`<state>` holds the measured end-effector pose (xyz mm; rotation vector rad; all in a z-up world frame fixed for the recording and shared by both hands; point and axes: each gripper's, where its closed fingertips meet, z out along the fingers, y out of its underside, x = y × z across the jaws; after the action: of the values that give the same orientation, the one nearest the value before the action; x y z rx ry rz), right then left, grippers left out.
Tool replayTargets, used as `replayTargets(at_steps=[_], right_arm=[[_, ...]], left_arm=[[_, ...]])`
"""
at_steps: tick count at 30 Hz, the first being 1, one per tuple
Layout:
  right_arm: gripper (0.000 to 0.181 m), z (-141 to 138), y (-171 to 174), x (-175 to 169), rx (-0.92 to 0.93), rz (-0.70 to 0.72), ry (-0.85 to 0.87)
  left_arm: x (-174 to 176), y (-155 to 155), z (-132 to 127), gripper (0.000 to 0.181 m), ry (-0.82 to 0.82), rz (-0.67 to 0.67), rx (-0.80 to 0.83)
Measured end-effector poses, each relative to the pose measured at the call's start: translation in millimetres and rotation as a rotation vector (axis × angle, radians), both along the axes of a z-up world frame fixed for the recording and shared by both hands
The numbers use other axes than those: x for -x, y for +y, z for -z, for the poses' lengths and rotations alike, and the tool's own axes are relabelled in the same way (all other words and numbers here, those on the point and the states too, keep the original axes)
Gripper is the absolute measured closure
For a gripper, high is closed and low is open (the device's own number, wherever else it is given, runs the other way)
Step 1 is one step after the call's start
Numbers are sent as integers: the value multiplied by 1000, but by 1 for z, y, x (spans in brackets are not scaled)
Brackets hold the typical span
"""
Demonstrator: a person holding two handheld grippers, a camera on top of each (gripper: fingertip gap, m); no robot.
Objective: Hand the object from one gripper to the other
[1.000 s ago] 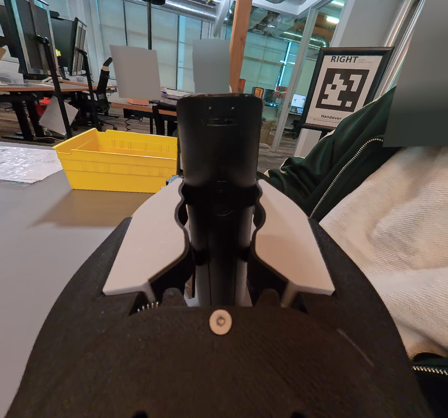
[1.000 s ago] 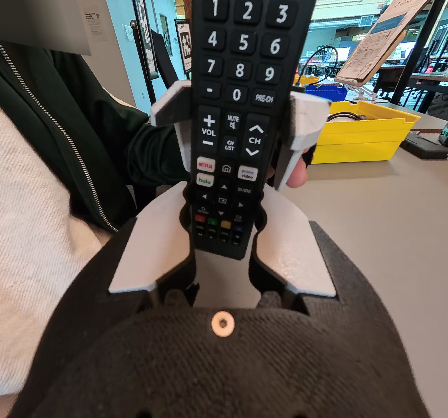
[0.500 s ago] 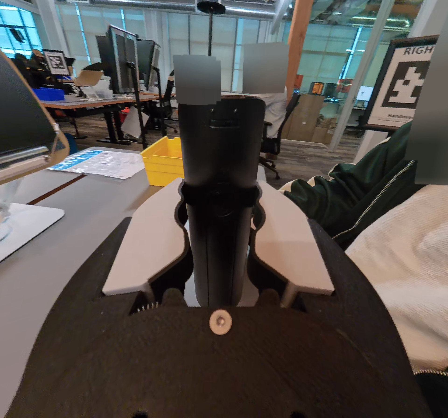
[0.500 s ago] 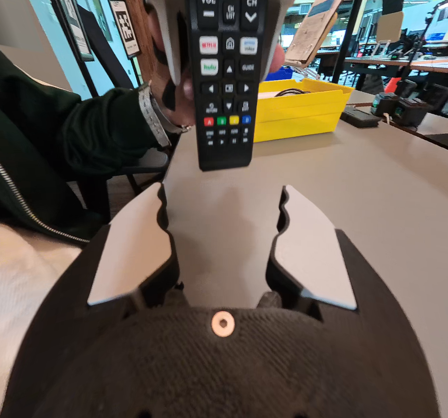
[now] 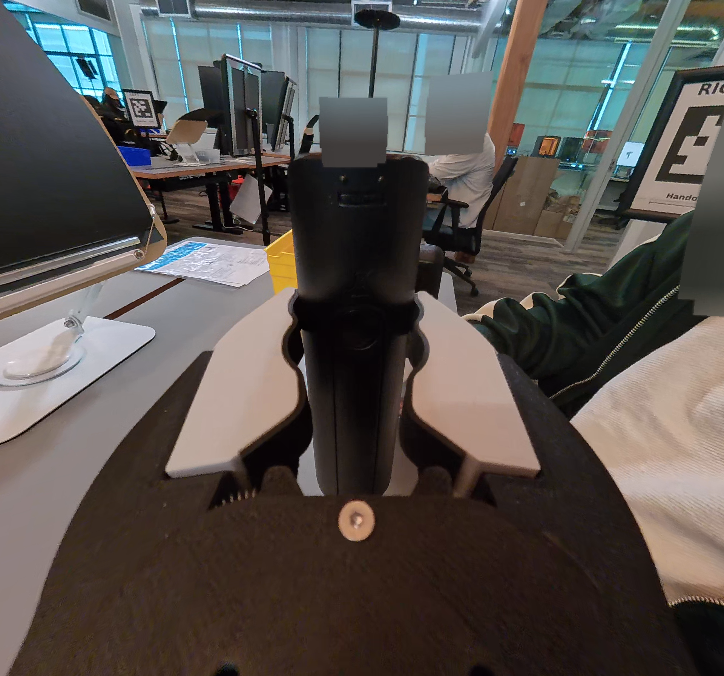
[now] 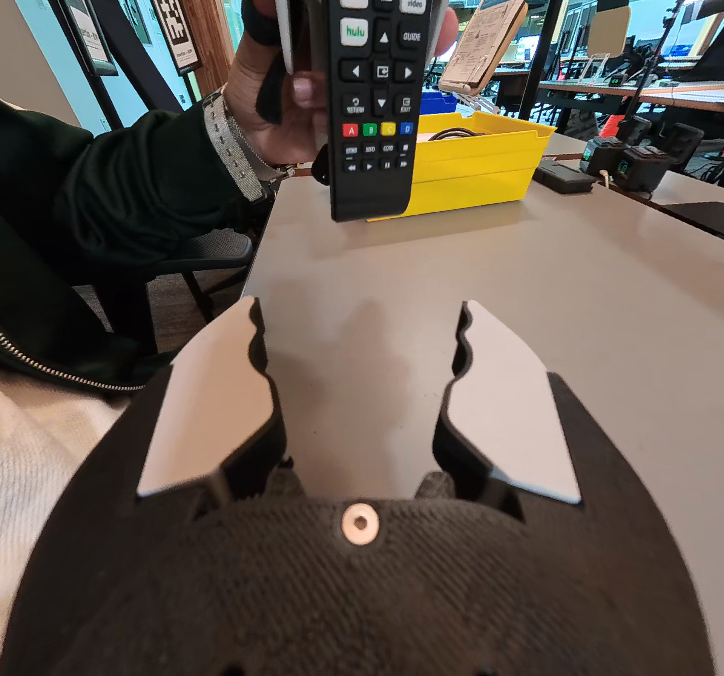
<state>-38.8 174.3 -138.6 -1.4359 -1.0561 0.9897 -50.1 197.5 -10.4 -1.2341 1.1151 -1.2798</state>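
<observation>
A black TV remote (image 5: 354, 304) stands lengthwise between the white fingers of my left gripper (image 5: 354, 314), which is shut on it; I see its plain back side. In the right wrist view the same remote (image 6: 374, 108) hangs button side toward me, held above the table by the left gripper's white fingers (image 6: 282, 10) and a hand. My right gripper (image 6: 360, 336) is open and empty, low over the grey table (image 6: 509, 285), well apart from the remote.
A yellow bin (image 6: 478, 163) stands on the table behind the remote, with black chargers (image 6: 634, 159) to its right. A tilted board on a stand (image 5: 58, 194) and printed sheets (image 5: 207, 261) lie left. A person's green sleeve (image 6: 117, 194) and white shirt are close by. The gap from one gripper's tips to the other's is roughly 12 cm.
My right gripper opened, let go of the remote and drew back and down. The left gripper kept the remote, carried it up and away and swung to the left.
</observation>
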Motion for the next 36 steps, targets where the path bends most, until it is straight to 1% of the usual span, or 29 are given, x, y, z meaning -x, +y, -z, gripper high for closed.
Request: replayTargets(at_steps=[5, 15, 20, 25, 36], right_arm=[[85, -5, 4, 2, -2, 34, 37], [107, -32, -8, 11, -13, 30, 180], [109, -32, -15, 18, 6, -14, 200], [111, -34, -19, 23, 3, -30, 208], [124, -35, -19, 25, -10, -44, 215]], left_arm=[[-7, -5, 1, 129, -9, 15, 17], [-32, -29, 5, 129, -6, 83, 33], [-40, -38, 6, 130, -18, 119, 53], [-46, -44, 10, 130, -13, 140, 63], [-51, -50, 13, 129, -10, 159, 70]])
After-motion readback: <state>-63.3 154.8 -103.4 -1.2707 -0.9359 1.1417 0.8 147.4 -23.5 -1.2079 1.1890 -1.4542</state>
